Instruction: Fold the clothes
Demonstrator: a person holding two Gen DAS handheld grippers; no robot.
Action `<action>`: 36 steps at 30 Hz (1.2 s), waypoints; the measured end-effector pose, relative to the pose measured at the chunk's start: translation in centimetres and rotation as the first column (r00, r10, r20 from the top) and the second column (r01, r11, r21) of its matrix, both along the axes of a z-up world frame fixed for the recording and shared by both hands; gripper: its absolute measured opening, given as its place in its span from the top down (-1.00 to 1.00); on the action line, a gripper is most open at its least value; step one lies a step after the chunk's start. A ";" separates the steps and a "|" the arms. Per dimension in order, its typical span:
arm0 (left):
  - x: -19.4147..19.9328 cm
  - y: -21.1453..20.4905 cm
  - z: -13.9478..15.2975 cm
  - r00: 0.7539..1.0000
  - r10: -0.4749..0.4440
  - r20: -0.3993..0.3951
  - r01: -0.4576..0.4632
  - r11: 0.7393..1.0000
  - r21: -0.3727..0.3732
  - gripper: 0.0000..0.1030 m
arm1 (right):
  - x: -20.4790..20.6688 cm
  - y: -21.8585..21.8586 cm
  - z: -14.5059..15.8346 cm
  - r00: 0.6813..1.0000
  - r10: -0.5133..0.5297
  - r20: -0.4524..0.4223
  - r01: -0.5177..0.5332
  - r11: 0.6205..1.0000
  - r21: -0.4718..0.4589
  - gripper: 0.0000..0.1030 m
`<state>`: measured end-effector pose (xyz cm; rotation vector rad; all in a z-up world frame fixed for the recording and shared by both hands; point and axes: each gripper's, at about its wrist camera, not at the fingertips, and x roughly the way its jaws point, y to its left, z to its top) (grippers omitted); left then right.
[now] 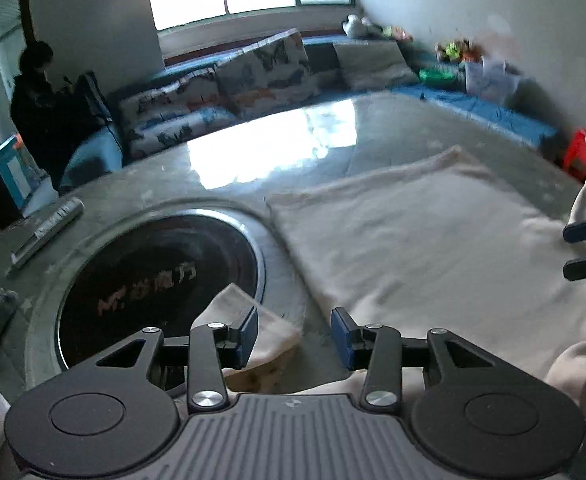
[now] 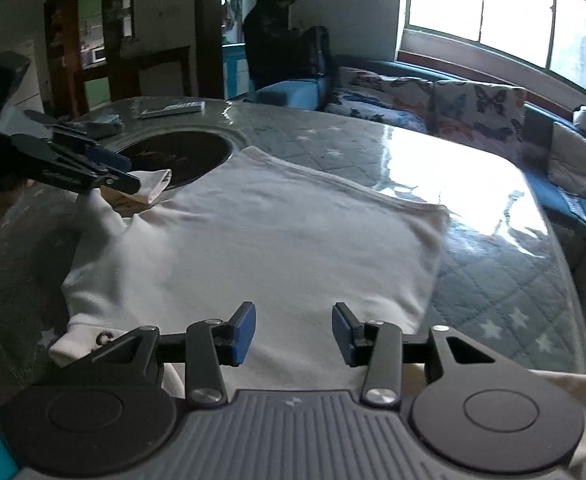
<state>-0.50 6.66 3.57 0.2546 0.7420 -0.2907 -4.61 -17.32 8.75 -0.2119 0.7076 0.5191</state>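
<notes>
On the desk [image 2: 493, 280] in front of me the white garment [image 2: 253, 248] lies spread flat, one sleeve [image 2: 155, 188] reaching the round black inset [image 2: 173, 156]. My left gripper [image 1: 295, 336] hangs over that sleeve, jaws parted, gripping nothing. My right gripper [image 2: 293, 332] hovers above the near hem, also part open and empty.

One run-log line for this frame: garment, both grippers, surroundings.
garment: white fleece sweatshirt flat on quilted table | left gripper: jaws open, empty | right gripper: jaws open, empty | round black cooktop beside sleeve
</notes>
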 end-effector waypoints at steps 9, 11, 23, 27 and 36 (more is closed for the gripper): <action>1.5 1.2 -2.3 0.999 0.008 -0.054 -0.007 1.000 0.020 0.34 | 1.3 2.0 -1.2 0.999 0.038 -0.033 -0.039 0.999 -0.009 0.17; 1.6 1.8 -2.2 0.998 0.025 -0.054 -0.025 1.000 -0.003 0.69 | 1.5 2.2 -1.5 0.999 0.036 -0.039 -0.037 0.999 -0.014 0.17; 0.7 10.6 2.1 0.943 0.326 0.067 -0.308 0.931 -0.196 0.90 | 1.8 2.1 -2.2 0.998 0.022 -0.057 -0.023 0.999 -0.033 0.15; -0.2 13.2 2.0 0.914 0.402 0.059 -0.385 0.903 -0.188 0.90 | 1.7 2.1 -2.3 0.998 0.019 -0.055 -0.021 0.999 -0.036 0.11; -1.5 15.4 0.2 0.876 0.482 0.017 -0.473 0.866 -0.165 0.90 | 0.8 3.5 -0.5 0.997 0.073 -0.033 -0.074 0.997 -0.023 0.13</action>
